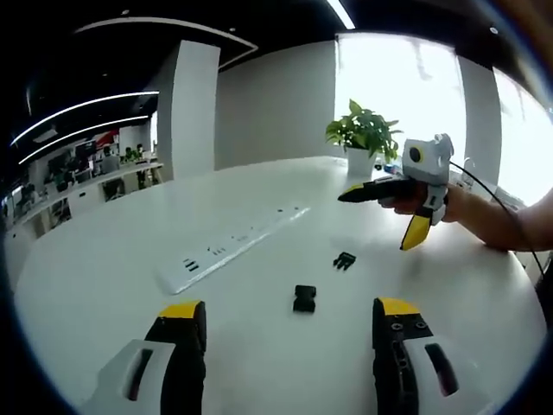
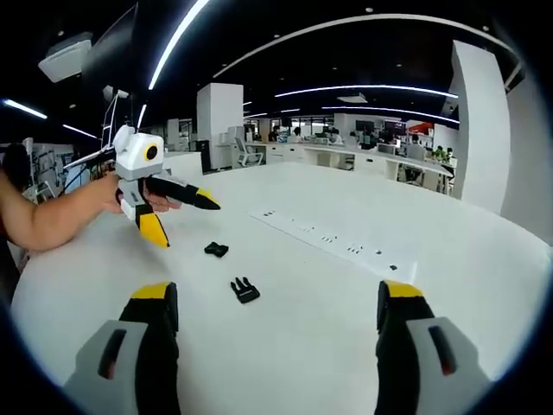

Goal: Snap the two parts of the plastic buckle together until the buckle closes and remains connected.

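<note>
While both grippers, left [image 1: 289, 324] and right [image 2: 276, 307], hover agape above the table [image 1: 104, 259], socket [image 1: 304, 298] and prong [image 1: 344, 260] lie apart.

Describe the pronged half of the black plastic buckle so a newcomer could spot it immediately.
On the big white round table, beside the long white power strip, lie two small black plastic buckle pieces. The pronged half has fork-like tines, while its neighbour, the socket half, is a plain blocky piece.
</note>
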Tool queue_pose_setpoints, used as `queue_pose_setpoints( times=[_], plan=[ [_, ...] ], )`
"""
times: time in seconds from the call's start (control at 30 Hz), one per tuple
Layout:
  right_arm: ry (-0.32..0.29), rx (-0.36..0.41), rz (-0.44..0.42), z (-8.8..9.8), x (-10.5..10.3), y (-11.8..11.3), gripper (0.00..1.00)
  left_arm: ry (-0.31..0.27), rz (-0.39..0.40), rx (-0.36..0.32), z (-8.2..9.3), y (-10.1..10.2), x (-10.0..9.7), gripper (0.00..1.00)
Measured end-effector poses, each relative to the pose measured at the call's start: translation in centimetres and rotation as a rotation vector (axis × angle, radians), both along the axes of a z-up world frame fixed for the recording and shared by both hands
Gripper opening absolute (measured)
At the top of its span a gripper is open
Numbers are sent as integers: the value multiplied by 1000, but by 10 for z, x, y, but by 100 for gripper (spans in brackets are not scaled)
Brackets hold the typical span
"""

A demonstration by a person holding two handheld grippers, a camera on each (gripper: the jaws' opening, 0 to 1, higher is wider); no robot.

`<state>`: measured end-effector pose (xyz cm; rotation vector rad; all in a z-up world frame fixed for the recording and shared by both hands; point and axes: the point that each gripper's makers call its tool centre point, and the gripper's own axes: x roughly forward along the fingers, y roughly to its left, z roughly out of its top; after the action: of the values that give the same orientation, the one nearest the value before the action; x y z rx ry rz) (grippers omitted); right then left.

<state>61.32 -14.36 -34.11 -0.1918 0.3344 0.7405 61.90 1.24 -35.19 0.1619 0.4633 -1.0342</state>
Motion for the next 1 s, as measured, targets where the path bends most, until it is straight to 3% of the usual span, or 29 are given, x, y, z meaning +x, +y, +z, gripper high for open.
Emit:
queue_pose_setpoints(
  times=[0.17,0.4,0.67,0.87,1.0],
  plan=[
    [7,-12,17,-3,6,7,96,-28,-33,-8,13,-5,5,77],
    [0,24,14,6,13,11,95,-34,-67,48,3,-14,6,74],
    [-8,31,24,4,12,6,92,-19,-66,-7,9,-14,9,72],
    [-24,2,74,-1,10,11,90,-10,-72,-9,3,-14,12,70],
    [-49,-1,88,-2,10,13,82,-10,-80,6,-4,-15,13,68]
  ],
)
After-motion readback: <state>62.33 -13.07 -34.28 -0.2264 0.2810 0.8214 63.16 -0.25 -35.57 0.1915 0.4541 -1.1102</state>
